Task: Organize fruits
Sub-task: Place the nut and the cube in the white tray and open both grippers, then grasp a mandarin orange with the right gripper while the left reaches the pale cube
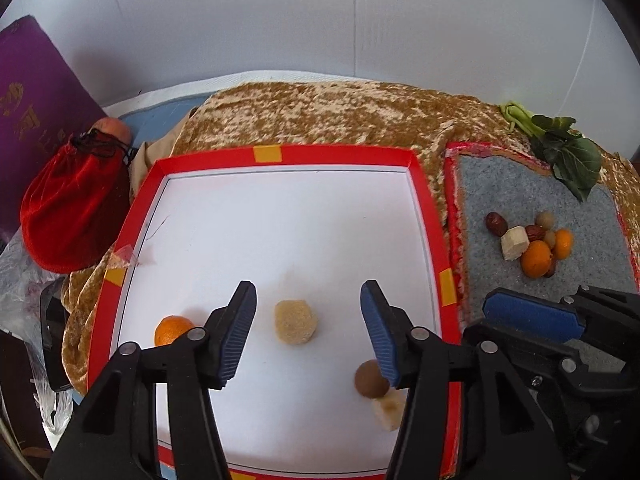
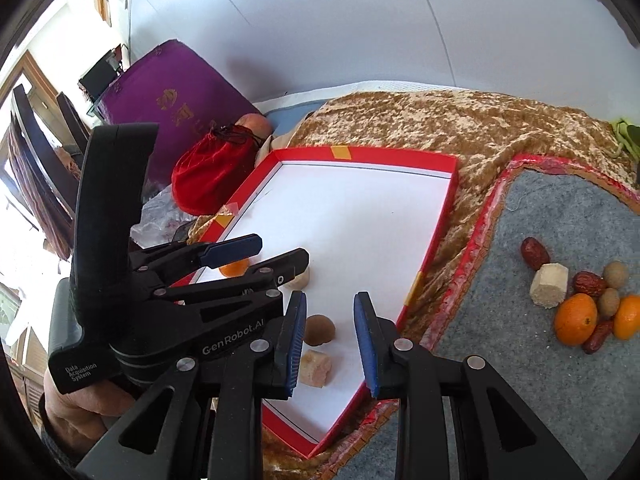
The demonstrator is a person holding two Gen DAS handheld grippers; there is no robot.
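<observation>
Bright daylight, blown-out window glare, soft shadows, strong fisheye bending with dark corners

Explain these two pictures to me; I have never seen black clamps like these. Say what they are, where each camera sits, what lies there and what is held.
A person holds a two-finger tool in each hand; a camera on each looks along its blue-padded fingers. One picture is from the left tool, the other from the right tool. Below lies a red-rimmed tray with an orange, a beige chunk, a brown ball and a pale piece. More fruit is piled on the grey mat. Neither tool holds anything; both stand open over the tray.
</observation>
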